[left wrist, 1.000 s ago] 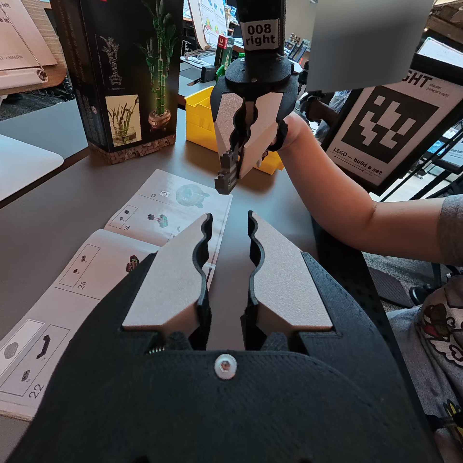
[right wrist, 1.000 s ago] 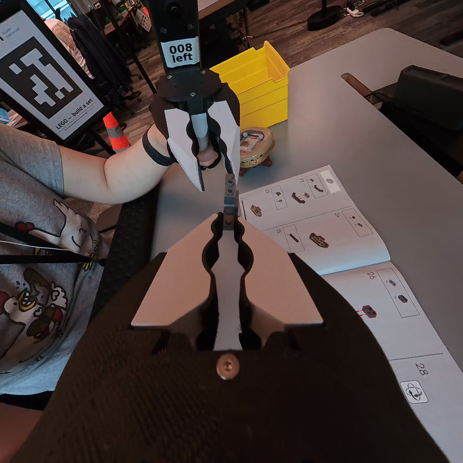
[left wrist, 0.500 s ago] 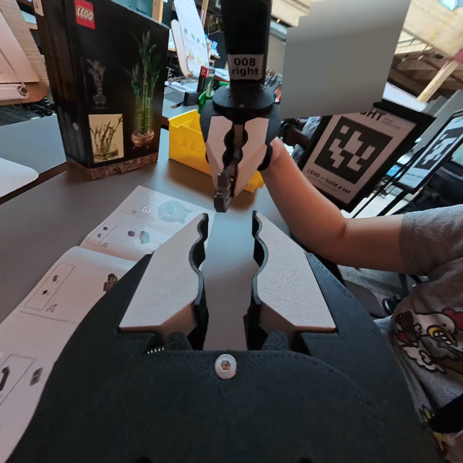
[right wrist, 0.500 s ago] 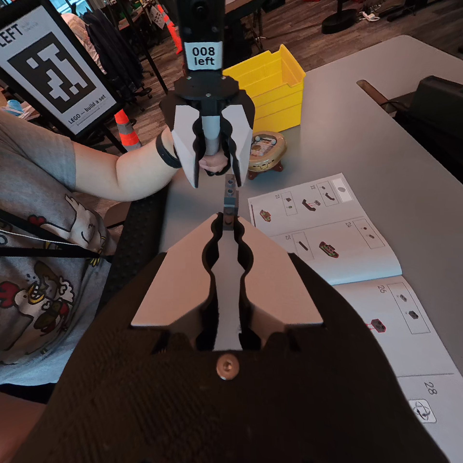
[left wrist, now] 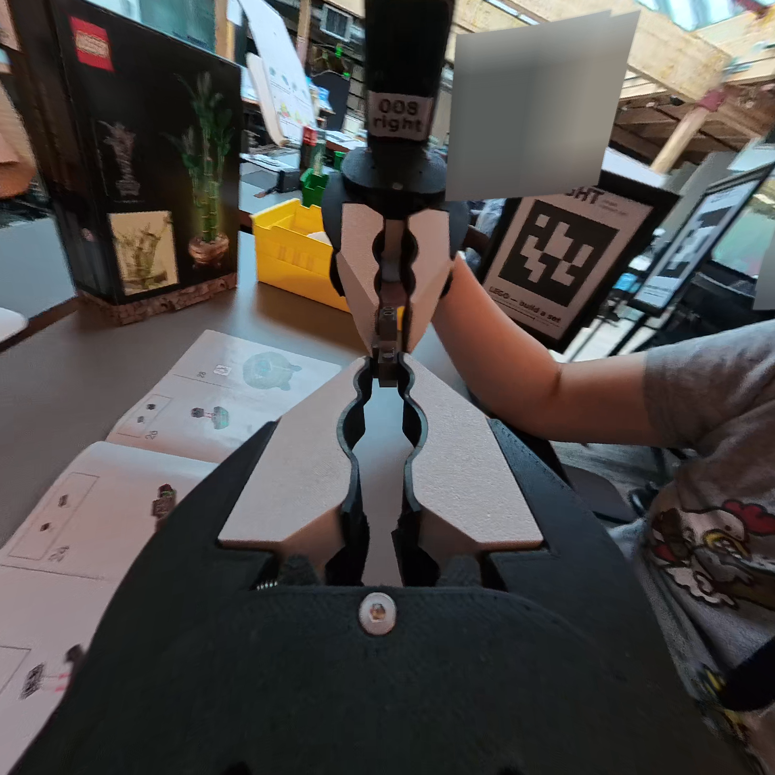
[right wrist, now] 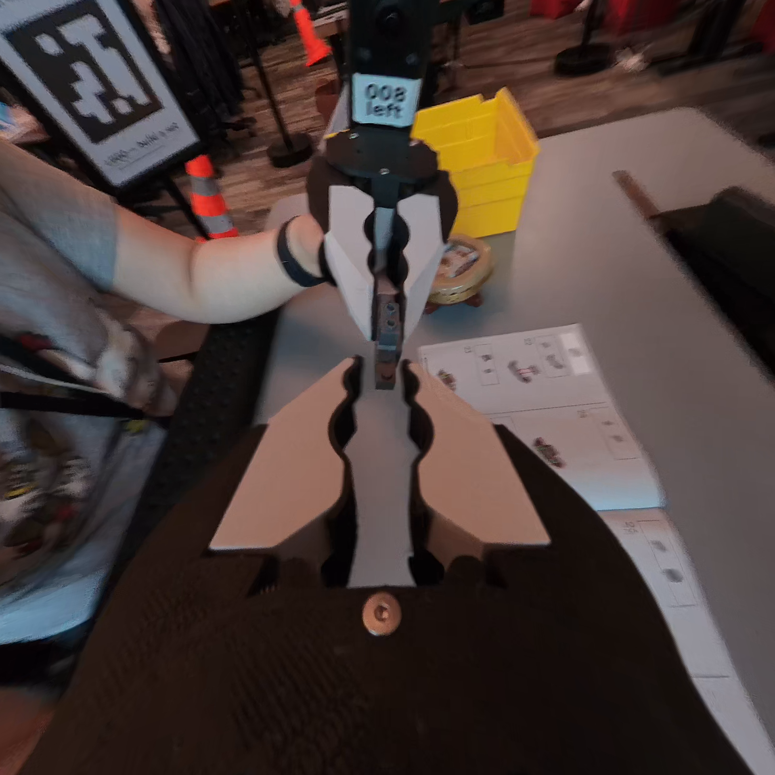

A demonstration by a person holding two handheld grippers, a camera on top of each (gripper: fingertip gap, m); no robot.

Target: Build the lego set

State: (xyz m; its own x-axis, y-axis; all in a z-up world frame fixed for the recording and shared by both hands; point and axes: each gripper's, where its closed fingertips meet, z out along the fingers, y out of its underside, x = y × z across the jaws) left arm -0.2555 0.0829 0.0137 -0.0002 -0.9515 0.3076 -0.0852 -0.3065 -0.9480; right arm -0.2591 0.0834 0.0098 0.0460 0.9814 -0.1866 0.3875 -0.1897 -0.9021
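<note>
Above the instruction booklet, the left gripper is seen clamped on one end of the dark lego piece, which is held in the air over the table. The piece is judged light, rigid and smooth. It could be twisted out of a loose pinch, so it is best taken by its flat side walls. Its long axis is laid along the line between the two tools, studs upward. The right gripper is parted, with a gap on each side of the other end.
</note>
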